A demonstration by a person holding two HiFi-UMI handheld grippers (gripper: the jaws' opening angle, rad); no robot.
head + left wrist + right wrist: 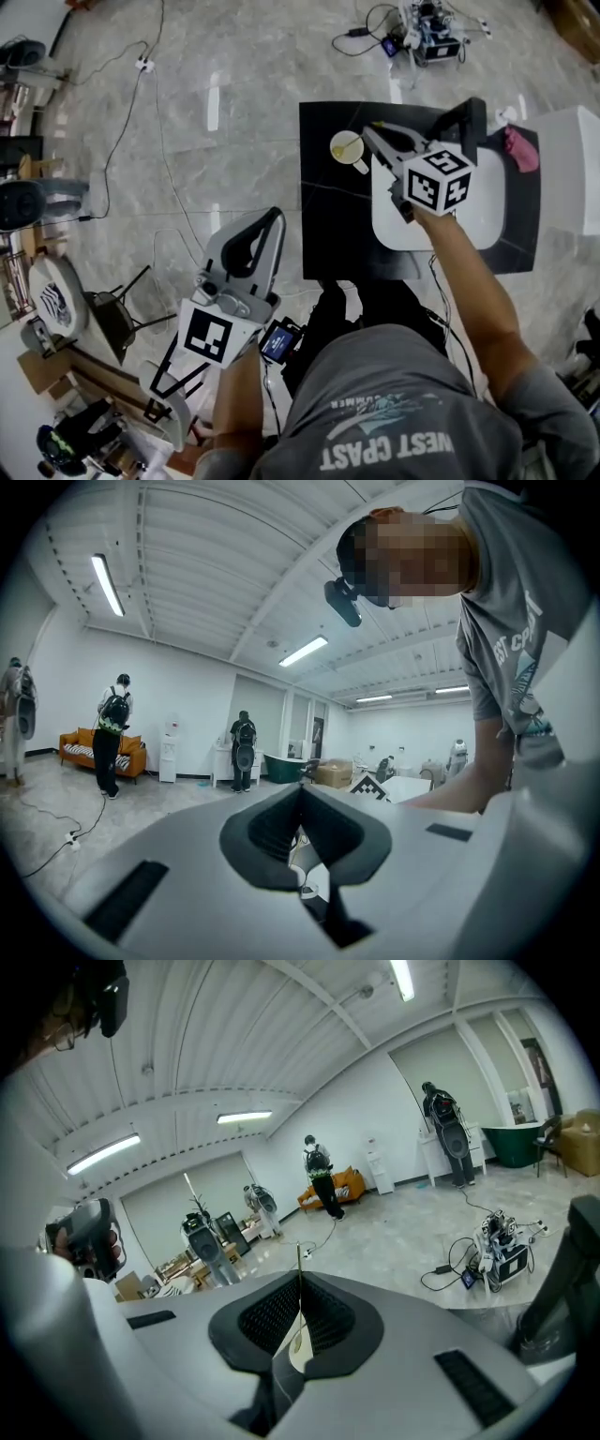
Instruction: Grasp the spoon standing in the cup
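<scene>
A pale yellow cup (345, 147) stands on the black table (323, 225), just left of the white tray (483, 220). My right gripper (367, 132) reaches over the tray to the cup's right rim. In the right gripper view its jaws are shut (300, 1283) on the spoon, whose thin handle (299, 1262) sticks up between the tips, with a cream part showing below the pads. Whether the spoon's bowl still sits in the cup I cannot tell. My left gripper (275, 217) hangs off the table's left side over the floor, its tips together (300, 791) and holding nothing.
A pink object (521, 148) and a black stand (464, 117) sit at the table's far right, beside a white box (577, 159). Cables and electronics (427, 37) lie on the floor beyond. Chairs and clutter (103, 319) crowd the left. People (111, 733) stand across the room.
</scene>
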